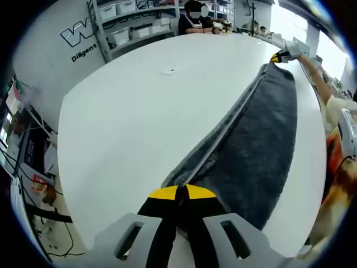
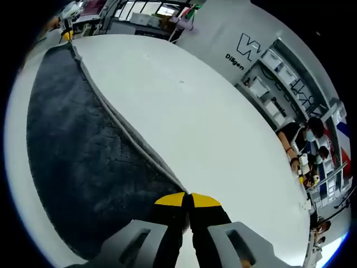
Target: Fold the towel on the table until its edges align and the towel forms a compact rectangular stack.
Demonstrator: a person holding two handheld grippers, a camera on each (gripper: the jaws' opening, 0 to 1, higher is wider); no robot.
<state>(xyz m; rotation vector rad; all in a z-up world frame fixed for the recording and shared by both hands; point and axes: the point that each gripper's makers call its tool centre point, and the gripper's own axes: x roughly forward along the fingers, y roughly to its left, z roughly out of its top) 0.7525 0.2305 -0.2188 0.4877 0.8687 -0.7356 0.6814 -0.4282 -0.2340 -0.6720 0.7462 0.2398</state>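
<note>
Left tongs point(image 1: 179, 192) and right tongs point(image 2: 188, 196) each clamped on towel point(image 1: 262, 139) corner, towel stretched over counter point(image 1: 145, 111). Risk: uneven pull skews edges; corner slips.

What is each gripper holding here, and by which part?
Both hold the dark grey towel. The left gripper is shut on one corner, the right gripper on the corner at the opposite end of the same long edge.

One dark grey towel point(image 1: 262, 134), one white table point(image 1: 139, 111), two grippers: left gripper point(image 1: 179, 192), right gripper point(image 2: 188, 196). Two seated people upper right of right gripper view point(image 2: 304, 137).
</note>
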